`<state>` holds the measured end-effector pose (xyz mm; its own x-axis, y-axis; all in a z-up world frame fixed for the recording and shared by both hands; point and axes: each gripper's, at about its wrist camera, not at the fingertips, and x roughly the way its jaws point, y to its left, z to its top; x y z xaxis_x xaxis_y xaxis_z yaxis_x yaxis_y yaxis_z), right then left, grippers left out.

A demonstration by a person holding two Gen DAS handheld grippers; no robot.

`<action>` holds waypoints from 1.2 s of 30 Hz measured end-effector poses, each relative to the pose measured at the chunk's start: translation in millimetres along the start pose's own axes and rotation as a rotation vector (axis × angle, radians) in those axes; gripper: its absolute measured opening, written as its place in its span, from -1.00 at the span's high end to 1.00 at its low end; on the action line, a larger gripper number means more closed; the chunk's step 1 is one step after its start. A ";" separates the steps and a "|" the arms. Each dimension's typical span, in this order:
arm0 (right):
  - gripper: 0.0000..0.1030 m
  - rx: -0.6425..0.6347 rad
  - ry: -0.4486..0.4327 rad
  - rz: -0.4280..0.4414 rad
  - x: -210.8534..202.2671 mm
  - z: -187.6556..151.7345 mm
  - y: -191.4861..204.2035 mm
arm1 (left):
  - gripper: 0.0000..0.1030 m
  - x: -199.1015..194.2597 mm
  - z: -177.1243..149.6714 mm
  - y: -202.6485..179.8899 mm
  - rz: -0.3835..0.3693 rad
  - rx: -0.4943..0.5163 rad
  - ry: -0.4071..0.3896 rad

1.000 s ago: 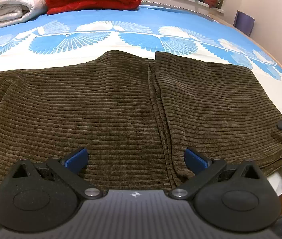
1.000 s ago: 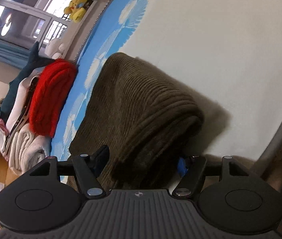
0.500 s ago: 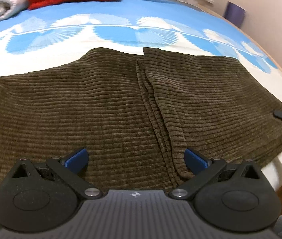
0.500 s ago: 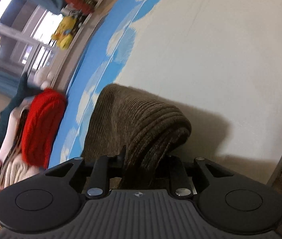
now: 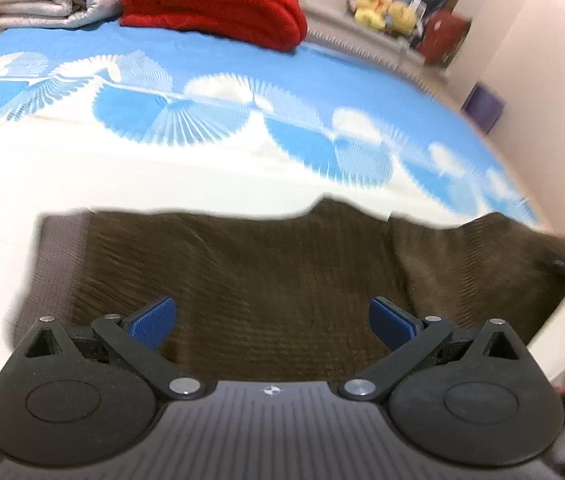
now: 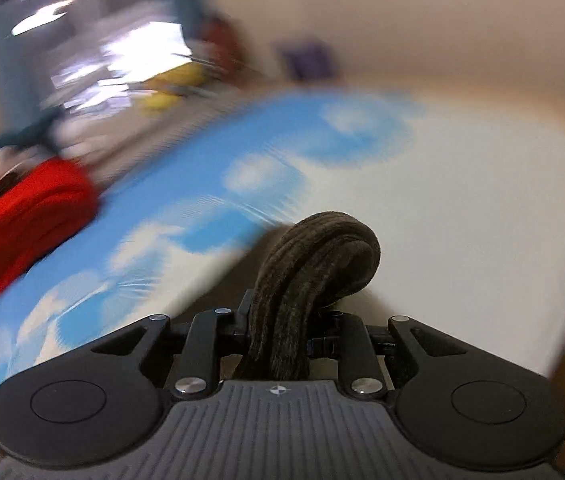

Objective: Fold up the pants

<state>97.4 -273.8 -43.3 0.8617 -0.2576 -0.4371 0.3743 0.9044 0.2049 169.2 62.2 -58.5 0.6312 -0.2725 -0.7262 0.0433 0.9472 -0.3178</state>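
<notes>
On the near edge of the bed, the dark brown corduroy pants lie spread across the white and blue sheet. My right hand-held gripper has just closed and now pinches a thick bunched end of the pants, raised off the bed. My left hand-held gripper stands spread over the cloth, gripping nothing. To fold cleanly I'd carry the pinched end low and level toward the left, keep layers aligned, and pin the crease with the left.
</notes>
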 end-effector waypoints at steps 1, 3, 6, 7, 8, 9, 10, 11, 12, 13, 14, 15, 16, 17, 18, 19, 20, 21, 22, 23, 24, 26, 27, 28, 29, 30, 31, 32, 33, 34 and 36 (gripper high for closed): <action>0.57 -0.103 -0.039 0.046 -8.9 -2.9 29.8 | -0.99 -12.2 6.4 14.6 -0.011 -0.031 -0.022; 0.57 -0.306 -0.115 0.173 -28.7 -18.8 95.2 | -0.99 -30.9 14.8 40.3 -0.013 -0.095 -0.060; 0.57 -0.582 -0.192 0.414 -60.4 -65.8 177.0 | -0.99 -43.9 18.7 79.6 -0.020 -0.188 -0.080; 0.57 -0.663 -0.199 0.503 -68.5 -85.1 196.3 | -0.99 -44.0 16.3 91.2 -0.046 -0.210 -0.076; 0.57 -0.769 -0.184 0.604 -76.5 -112.5 216.7 | -0.99 -40.7 13.7 101.5 -0.091 -0.222 -0.060; 0.57 -0.870 -0.157 0.673 -82.6 -138.5 232.9 | -0.99 -33.9 11.3 109.7 -0.095 -0.235 -0.026; 0.58 -0.938 -0.136 0.703 -85.6 -163.1 243.0 | -0.99 -25.0 5.7 116.6 -0.045 -0.247 0.011; 0.58 -0.975 -0.102 0.703 -84.6 -182.8 248.7 | -0.99 -15.3 -1.4 123.8 -0.009 -0.252 0.039; 0.57 -0.969 -0.033 0.719 -78.0 -194.0 250.6 | -0.99 -7.9 -7.6 131.7 -0.046 -0.269 0.059; 0.57 -0.947 -0.015 0.731 -75.9 -199.8 248.8 | -0.99 -2.8 -12.3 140.2 -0.095 -0.333 0.072; 0.57 -0.967 -0.036 0.718 -77.3 -202.2 248.5 | -0.99 -0.8 -11.8 145.3 -0.121 -0.384 0.085; 0.57 -0.976 -0.049 0.714 -79.6 -201.7 246.2 | -0.99 -1.5 -7.9 146.4 -0.133 -0.391 0.079; 0.57 -0.955 -0.045 0.717 -78.3 -197.2 244.3 | -0.99 -2.7 -3.7 146.2 -0.130 -0.374 0.065; 0.57 -0.931 -0.038 0.719 -77.3 -193.5 241.8 | -0.99 -5.8 -0.4 146.3 -0.112 -0.363 0.049; 0.57 -0.912 -0.039 0.718 -76.0 -190.5 238.3 | -0.99 -10.2 0.1 147.0 -0.093 -0.370 0.031; 0.57 -0.906 -0.049 0.717 -76.8 -190.2 238.9 | -0.99 -14.4 0.1 148.2 -0.086 -0.387 0.017; 0.57 -0.906 -0.065 0.718 -78.5 -190.3 236.0 | -0.99 -20.1 0.5 149.6 -0.093 -0.402 0.008; 0.57 -0.912 -0.079 0.717 -84.5 -194.7 230.8 | -0.99 -27.2 1.3 147.3 -0.108 -0.409 -0.006; 0.57 -0.921 -0.095 0.716 -86.9 -196.4 228.2 | -0.99 -30.4 5.2 146.7 -0.122 -0.404 -0.022; 0.57 -0.926 -0.111 0.717 -86.3 -197.0 226.0 | -0.99 -36.0 9.7 143.7 -0.136 -0.388 -0.037; 0.57 -0.930 -0.127 0.718 -89.4 -196.9 227.1 | -0.99 -39.9 14.3 137.5 -0.150 -0.374 -0.047; 0.57 -0.948 -0.138 0.720 -95.7 -195.2 231.5 | -0.99 -47.1 19.4 127.6 -0.196 -0.357 -0.028; 0.56 -0.956 -0.144 0.720 -96.6 -196.0 231.0 | -0.99 -41.5 24.8 120.8 -0.213 -0.348 -0.001; 0.56 -0.959 -0.144 0.722 -96.6 -196.1 230.7 | -0.99 -34.6 28.5 114.6 -0.217 -0.339 0.033; 0.56 -0.960 -0.143 0.723 -97.1 -195.5 229.9 | -0.99 -28.1 29.7 110.0 -0.205 -0.337 0.063; 0.56 -0.958 -0.142 0.724 -97.6 -194.3 229.5 | -0.99 -19.6 32.7 106.0 -0.185 -0.336 0.088; 0.56 -0.956 -0.141 0.725 -97.6 -193.3 229.0 | -0.98 -9.5 35.3 103.5 -0.168 -0.334 0.113; 0.56 -0.958 -0.141 0.726 -97.6 -193.4 227.9 | -0.96 -0.3 37.3 102.5 -0.158 -0.343 0.138; 0.56 -0.965 -0.145 0.726 -97.7 -193.7 227.4 | -0.75 8.4 37.9 103.7 -0.154 -0.362 0.162; 0.56 -0.974 -0.152 0.727 -97.1 -195.1 227.7 | -0.33 17.5 38.9 103.5 -0.167 -0.380 0.184; 0.53 -1.002 -0.168 0.732 -99.2 -198.7 225.0 | 0.05 24.8 39.7 100.2 -0.177 -0.392 0.197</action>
<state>28.1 22.8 -127.9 0.8178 0.4409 -0.3700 -0.5718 0.6955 -0.4351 219.9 157.0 -84.1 0.4799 -0.4867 -0.7299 -0.1825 0.7584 -0.6257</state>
